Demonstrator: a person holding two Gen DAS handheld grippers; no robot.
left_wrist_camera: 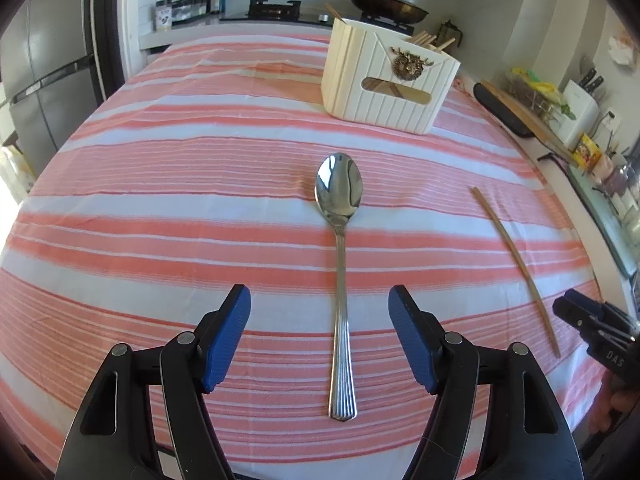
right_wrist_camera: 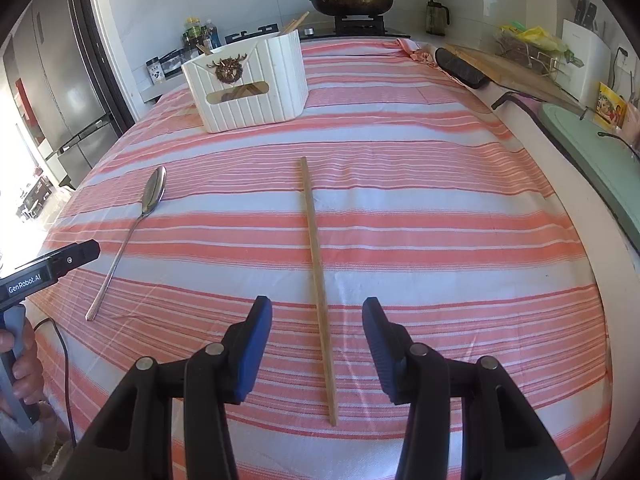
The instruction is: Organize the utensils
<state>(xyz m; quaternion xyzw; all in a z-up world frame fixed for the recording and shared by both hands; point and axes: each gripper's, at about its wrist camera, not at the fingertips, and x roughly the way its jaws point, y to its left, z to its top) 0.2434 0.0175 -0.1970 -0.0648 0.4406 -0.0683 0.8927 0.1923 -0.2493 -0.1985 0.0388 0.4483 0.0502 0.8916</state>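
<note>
A steel spoon (left_wrist_camera: 339,188) lies on the striped cloth, bowl away from me, its handle running back between the fingers of my left gripper (left_wrist_camera: 318,292). The jaws stand open above it and do not touch it. A single wooden chopstick (right_wrist_camera: 314,240) lies lengthwise on the cloth between the open fingers of my right gripper (right_wrist_camera: 317,304), also untouched. At the far side stands a white ribbed utensil holder (left_wrist_camera: 384,80) with several chopsticks sticking out of it. The right wrist view shows the spoon (right_wrist_camera: 154,192) to the left and the holder (right_wrist_camera: 248,92) beyond.
The table's striped cloth (left_wrist_camera: 160,208) ends close behind both grippers. A counter along the right carries a cutting board (right_wrist_camera: 516,76), a knife block (right_wrist_camera: 584,60) and a green tray (right_wrist_camera: 592,160). A stove with a lidded pan (right_wrist_camera: 352,0) stands behind; a fridge (right_wrist_camera: 52,80) is at left.
</note>
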